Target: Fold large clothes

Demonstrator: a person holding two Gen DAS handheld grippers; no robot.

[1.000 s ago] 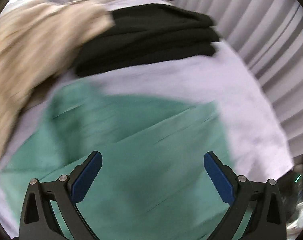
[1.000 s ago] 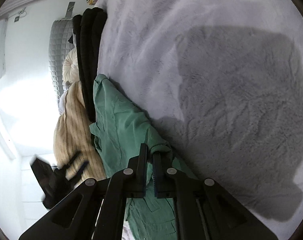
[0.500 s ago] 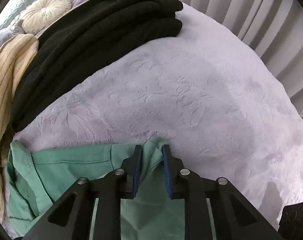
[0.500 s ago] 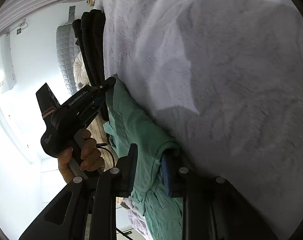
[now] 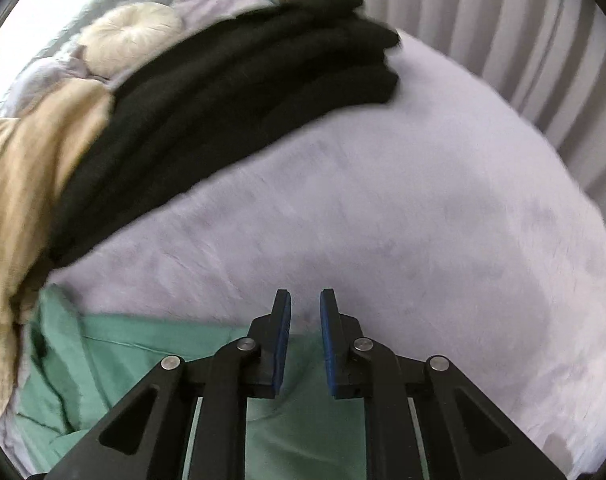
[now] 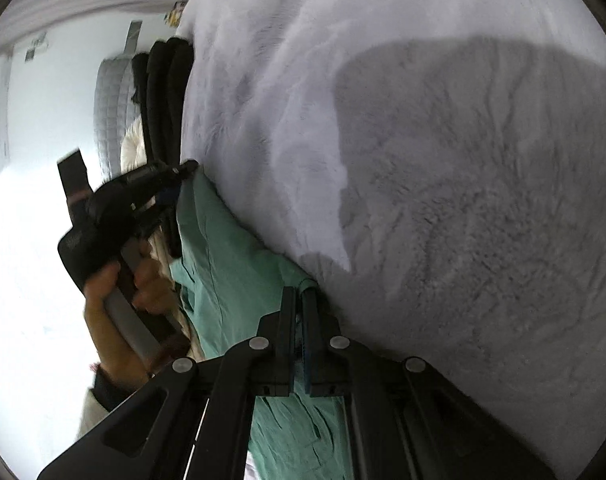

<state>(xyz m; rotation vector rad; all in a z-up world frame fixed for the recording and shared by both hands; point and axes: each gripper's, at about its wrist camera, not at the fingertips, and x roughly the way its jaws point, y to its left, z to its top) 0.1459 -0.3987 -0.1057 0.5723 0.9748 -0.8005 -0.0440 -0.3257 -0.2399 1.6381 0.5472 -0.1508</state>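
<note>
Green garment (image 5: pixel 143 376) lies on the lilac plush bedspread (image 5: pixel 383 220), its far edge spanning both tongs: left gripper (image 5: pixel 305 308) and right gripper (image 6: pixel 299 300) each pinch one corner.

A home bedroom: a bed (image 5: pixel 403 208) under a pale plush blanket, a round cushion (image 5: pixel 131 36) and a quilted headboard (image 6: pixel 113 108) at its far end, pleated curtains (image 5: pixel 503 20) along the right, folded black clothes (image 5: pixel 231 108) stacked on the bed.
</note>
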